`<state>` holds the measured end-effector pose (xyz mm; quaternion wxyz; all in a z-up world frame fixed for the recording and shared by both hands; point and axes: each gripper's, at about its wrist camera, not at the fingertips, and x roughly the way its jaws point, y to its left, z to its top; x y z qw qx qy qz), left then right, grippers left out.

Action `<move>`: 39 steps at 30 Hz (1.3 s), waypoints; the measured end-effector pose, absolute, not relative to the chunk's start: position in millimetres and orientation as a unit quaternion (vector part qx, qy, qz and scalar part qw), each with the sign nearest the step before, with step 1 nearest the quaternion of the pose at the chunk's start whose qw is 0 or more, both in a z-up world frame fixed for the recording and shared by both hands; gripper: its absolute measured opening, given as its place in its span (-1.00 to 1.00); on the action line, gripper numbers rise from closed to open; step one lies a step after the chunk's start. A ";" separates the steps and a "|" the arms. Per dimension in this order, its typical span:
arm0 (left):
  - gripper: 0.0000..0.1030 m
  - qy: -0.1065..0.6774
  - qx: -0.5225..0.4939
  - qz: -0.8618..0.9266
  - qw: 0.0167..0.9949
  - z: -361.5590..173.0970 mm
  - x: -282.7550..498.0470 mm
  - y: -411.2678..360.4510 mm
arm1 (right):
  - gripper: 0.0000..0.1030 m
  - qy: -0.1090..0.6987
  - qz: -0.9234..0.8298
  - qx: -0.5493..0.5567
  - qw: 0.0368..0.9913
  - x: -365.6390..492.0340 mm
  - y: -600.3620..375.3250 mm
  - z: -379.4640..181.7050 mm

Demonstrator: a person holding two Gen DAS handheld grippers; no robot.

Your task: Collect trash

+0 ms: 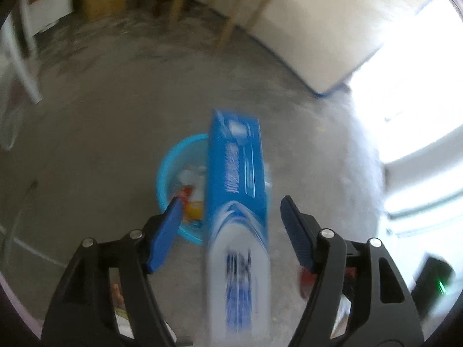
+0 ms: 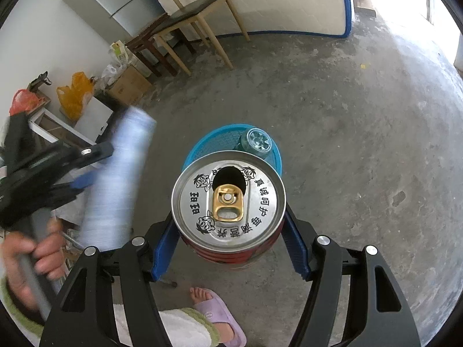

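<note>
A long blue-and-white carton (image 1: 235,190) stands, blurred, between the jaws of my left gripper (image 1: 230,199), with a gap on each side; the blue pads (image 1: 166,231) do not touch it. Below it a blue plastic basket (image 1: 166,170) sits on the concrete floor with some packaging inside. My right gripper (image 2: 228,214) is shut on a red drink can (image 2: 228,199) with its silver top and gold tab facing the camera, above the same basket (image 2: 199,144), which holds a clear bottle (image 2: 257,141). The right wrist view shows the carton (image 2: 121,173) and the left gripper (image 2: 95,163) at left, held by a hand (image 2: 43,254).
Wooden chairs (image 2: 185,26) and a white mattress with blue trim (image 2: 289,3) stand against the far wall. A cardboard box (image 2: 130,86), orange and red plastic bags (image 2: 75,95) and a white board lie at left. A foot in a purple slipper (image 2: 217,312) is close below the grippers.
</note>
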<state>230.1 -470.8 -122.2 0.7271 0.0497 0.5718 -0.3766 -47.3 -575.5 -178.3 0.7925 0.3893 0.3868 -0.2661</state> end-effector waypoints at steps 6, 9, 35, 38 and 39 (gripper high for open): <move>0.28 0.574 0.045 -0.365 0.731 -121.9 229.0 -441.9 | 0.25 0.399 -0.254 0.399 0.785 -41.3 -580.3 -198.5; 0.28 0.565 0.044 -0.380 0.731 -103.9 220.6 -425.2 | 0.25 0.408 -0.247 0.395 0.785 -29.7 -581.7 -207.3; 0.46 0.449 0.072 -0.426 0.782 -36.7 111.9 -261.1 | 0.41 0.408 -0.247 0.315 0.820 25.1 -588.1 -209.3; 0.53 0.437 0.069 -0.427 0.789 -32.7 103.0 -257.4 | 0.41 0.392 -0.239 0.304 0.835 0.9 -568.1 -183.2; 0.54 0.435 0.066 -0.427 0.790 -31.3 99.1 -256.9 | 0.41 0.386 -0.237 0.301 0.839 -6.6 -561.9 -174.8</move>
